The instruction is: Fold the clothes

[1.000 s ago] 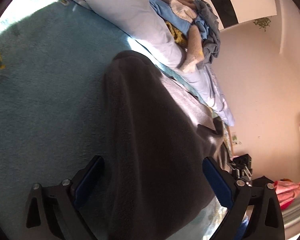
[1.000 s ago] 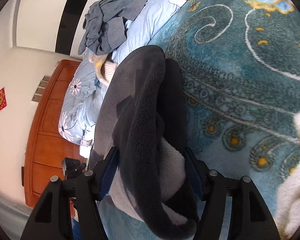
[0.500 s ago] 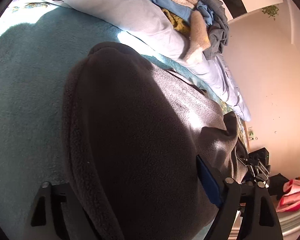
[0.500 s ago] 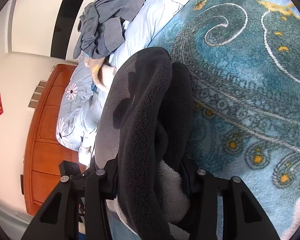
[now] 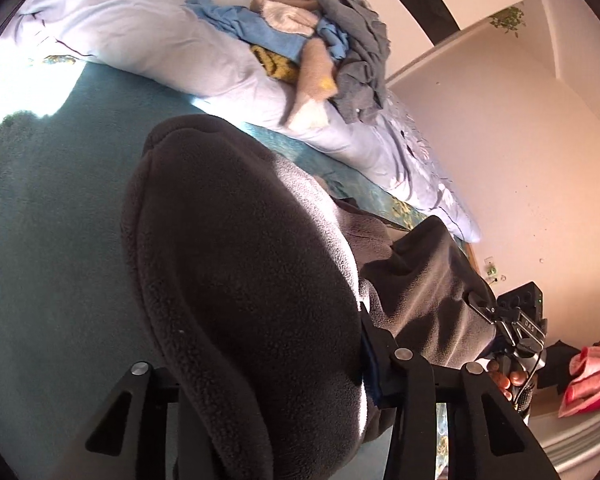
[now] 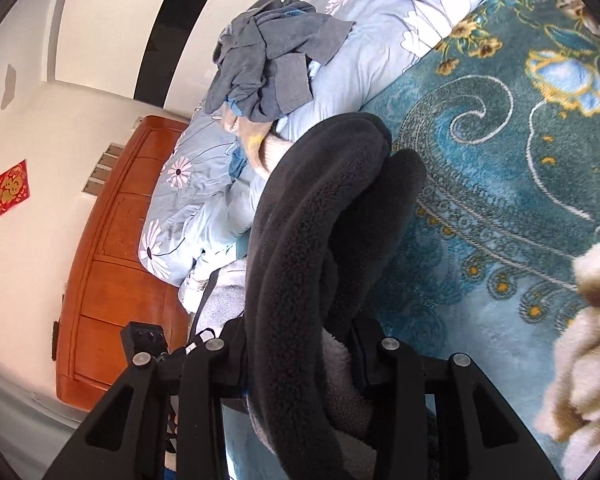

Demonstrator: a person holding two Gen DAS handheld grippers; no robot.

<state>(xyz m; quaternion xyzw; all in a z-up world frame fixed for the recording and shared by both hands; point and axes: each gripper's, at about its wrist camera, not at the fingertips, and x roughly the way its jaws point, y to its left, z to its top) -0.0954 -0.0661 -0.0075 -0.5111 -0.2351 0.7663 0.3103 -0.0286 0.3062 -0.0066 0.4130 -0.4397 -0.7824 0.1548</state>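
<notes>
A dark grey fleece garment [image 5: 236, 264] with a pale fluffy lining lies bunched on the teal patterned blanket [image 5: 48, 240]. My left gripper [image 5: 260, 376] is shut on one thick fold of it; the fleece hides the left finger. My right gripper [image 6: 300, 344] is shut on another fold of the same garment [image 6: 320, 220], whose white lining shows between the fingers. The right gripper also shows at the far end of the fleece in the left wrist view [image 5: 512, 332].
A pile of unfolded clothes [image 5: 332, 48] lies on the pale blue floral duvet [image 6: 380, 32] behind the fleece. A cream fluffy item [image 6: 588, 344] lies at the right on the blanket. A wooden headboard [image 6: 108, 248] stands at the left. A pink cloth [image 5: 588, 376] lies off the bed.
Both grippers have closed from open onto folds of the grey fleece. The garment has been gathered and fills more of each view.
</notes>
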